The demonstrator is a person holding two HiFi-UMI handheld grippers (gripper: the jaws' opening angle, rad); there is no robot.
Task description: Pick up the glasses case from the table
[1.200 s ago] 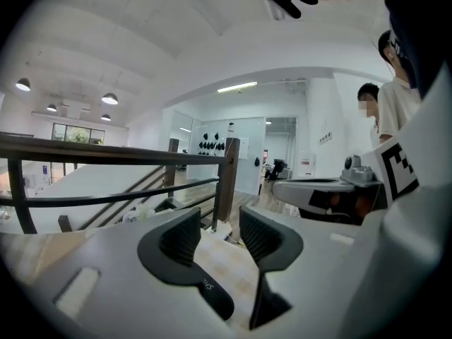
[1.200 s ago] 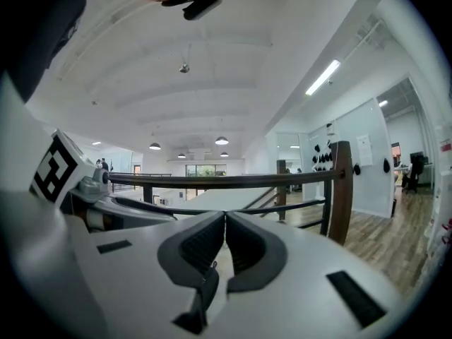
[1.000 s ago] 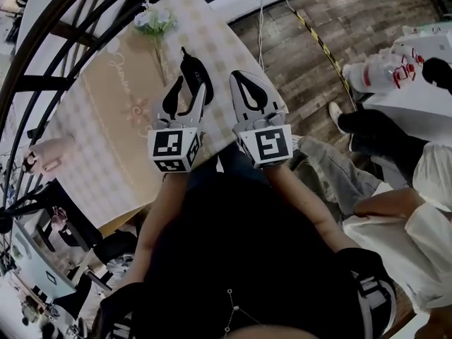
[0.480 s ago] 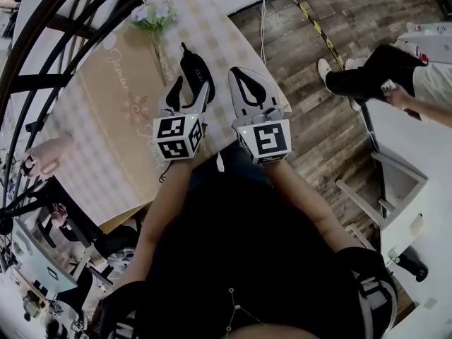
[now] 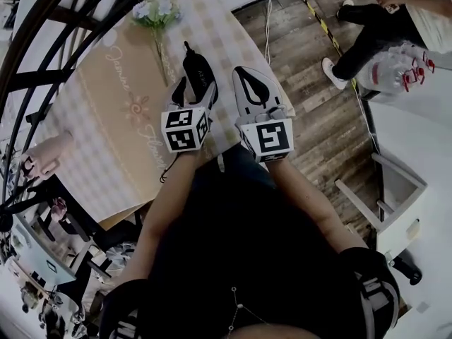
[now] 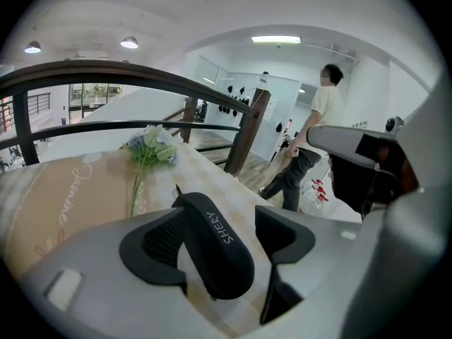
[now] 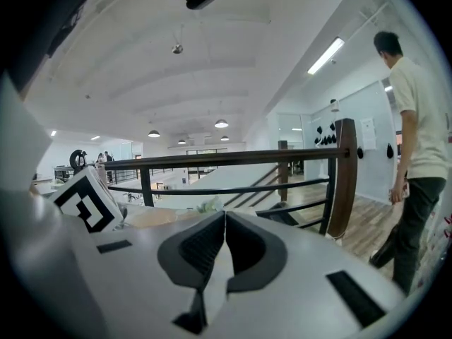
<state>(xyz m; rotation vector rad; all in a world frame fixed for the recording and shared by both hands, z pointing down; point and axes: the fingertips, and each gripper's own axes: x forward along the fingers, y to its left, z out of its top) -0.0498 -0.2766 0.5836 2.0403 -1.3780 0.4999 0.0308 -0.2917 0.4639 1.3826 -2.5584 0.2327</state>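
Note:
The black glasses case [image 5: 198,68] [image 6: 215,249], with pale lettering on its lid, lies on the checked tablecloth near the table's right edge. My left gripper [image 5: 196,87] [image 6: 226,226] has come down over its near end, so the case lies between the jaws. These jaws are opening: a gap shows at the right pad [image 6: 284,235], while the case overlaps the left pad [image 6: 152,249]. My right gripper [image 5: 241,75] [image 7: 224,219] hovers just right of the case, shut with nothing in it.
A small bunch of flowers [image 5: 154,13] [image 6: 148,147] lies on the tan runner [image 5: 116,83] beyond the case. A dark railing [image 6: 127,80] [image 7: 233,157] curves round the table's far side. A person [image 5: 381,20] [image 7: 417,154] walks on the wood floor to the right, near water bottles [image 5: 395,66].
My left gripper sank forward over the case's near end and its jaws spread wider. The right gripper dropped slightly. The person at the right moved towards the top of the head view.

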